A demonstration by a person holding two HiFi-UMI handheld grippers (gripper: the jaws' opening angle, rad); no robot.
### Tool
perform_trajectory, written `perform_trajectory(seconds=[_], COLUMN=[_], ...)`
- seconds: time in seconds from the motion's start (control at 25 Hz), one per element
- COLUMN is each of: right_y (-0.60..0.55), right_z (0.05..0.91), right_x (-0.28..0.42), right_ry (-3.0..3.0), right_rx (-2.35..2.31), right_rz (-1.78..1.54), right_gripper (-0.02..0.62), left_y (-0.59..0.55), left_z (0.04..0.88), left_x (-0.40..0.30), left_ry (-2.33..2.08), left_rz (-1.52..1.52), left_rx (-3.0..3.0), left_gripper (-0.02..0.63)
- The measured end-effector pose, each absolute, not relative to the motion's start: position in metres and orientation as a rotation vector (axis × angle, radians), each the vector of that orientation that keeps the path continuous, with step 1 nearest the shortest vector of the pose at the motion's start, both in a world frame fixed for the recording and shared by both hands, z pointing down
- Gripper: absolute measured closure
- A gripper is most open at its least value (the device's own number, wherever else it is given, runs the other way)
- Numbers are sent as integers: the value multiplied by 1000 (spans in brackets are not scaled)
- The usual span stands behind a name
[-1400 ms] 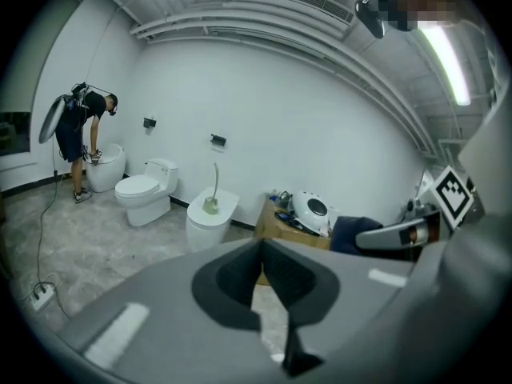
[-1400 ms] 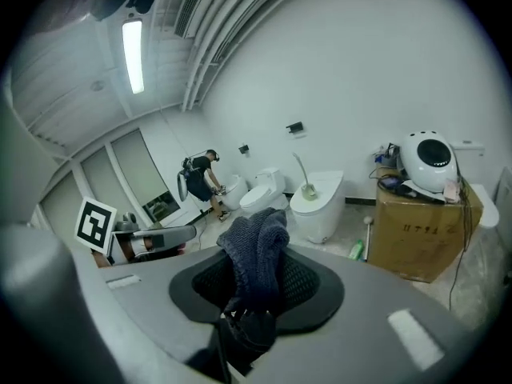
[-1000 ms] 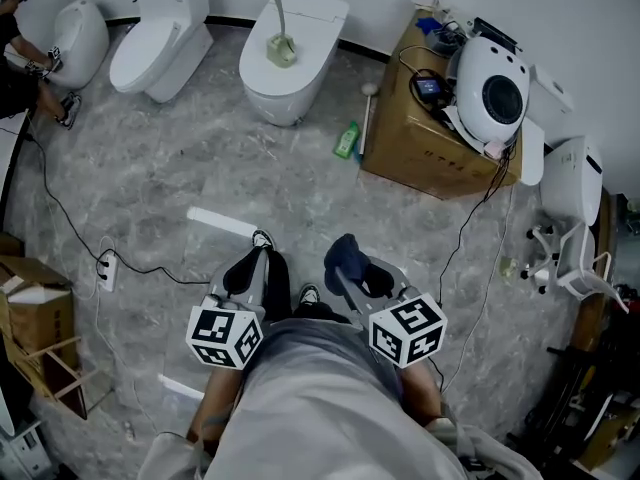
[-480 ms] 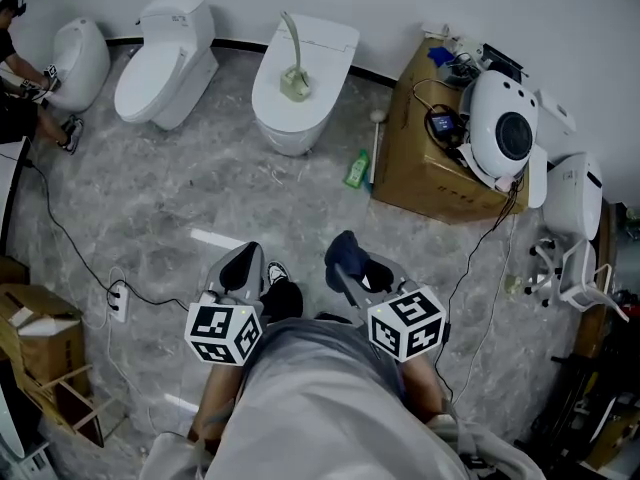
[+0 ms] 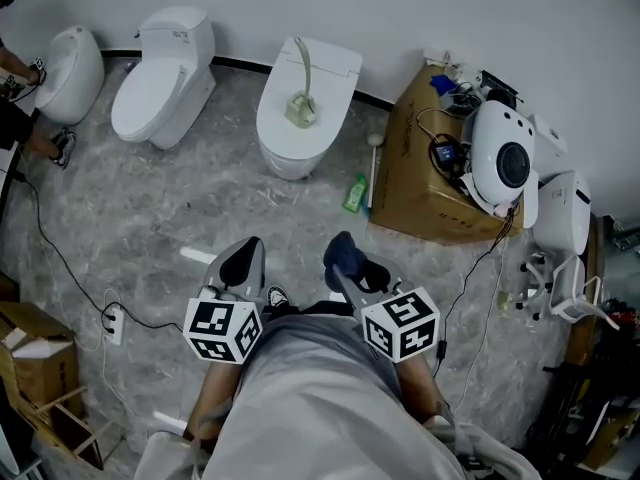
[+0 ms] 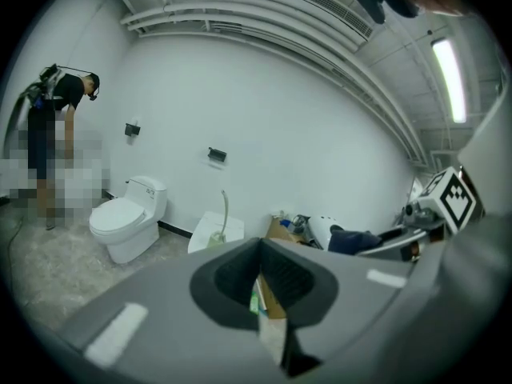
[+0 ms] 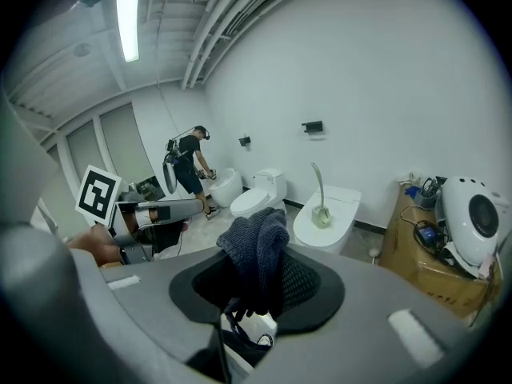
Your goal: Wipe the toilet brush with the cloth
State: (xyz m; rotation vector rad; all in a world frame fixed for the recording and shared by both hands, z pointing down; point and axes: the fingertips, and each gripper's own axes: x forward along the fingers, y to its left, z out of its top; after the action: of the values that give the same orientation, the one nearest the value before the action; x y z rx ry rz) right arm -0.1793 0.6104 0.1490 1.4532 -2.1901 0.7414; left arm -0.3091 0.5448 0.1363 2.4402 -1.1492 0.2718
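Gripping a bunched dark blue cloth [image 7: 257, 246], the right tongs [image 5: 352, 276] are clamped on its middle, so a loose wad stands up past the tips, ready to serve as the wiping face. The left tongs [image 6: 260, 272] are closed to a bare slit with nothing between them, probably kept free to steady the handle later. Both are held low and close to the person's body, pointing toward the lidded toilet [image 5: 285, 150].

The toilet brush [image 5: 304, 73] stands upright in its holder [image 5: 299, 114] on that toilet's closed lid, well apart from both tongs. A green bottle [image 5: 354, 194] sits on the floor just beside the toilet, and a cardboard box [image 5: 415, 183] stands beyond the bottle. The wiping has not begun; I judge the approach to the toilet comes first.
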Motion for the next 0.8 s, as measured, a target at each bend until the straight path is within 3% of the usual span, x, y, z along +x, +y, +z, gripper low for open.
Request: perform_trajectory(seconds=[0.8], right_y=[500], right_z=[157], right_x=[-161], right_ry=[-2169], right_rx=[1546], right_rz=[760], right_gripper=[491], left_y=[454], left_z=[150], left_x=[-304], left_ry=[-1097], left_rz=[307], left_rx=[2426], left_gripper=[606])
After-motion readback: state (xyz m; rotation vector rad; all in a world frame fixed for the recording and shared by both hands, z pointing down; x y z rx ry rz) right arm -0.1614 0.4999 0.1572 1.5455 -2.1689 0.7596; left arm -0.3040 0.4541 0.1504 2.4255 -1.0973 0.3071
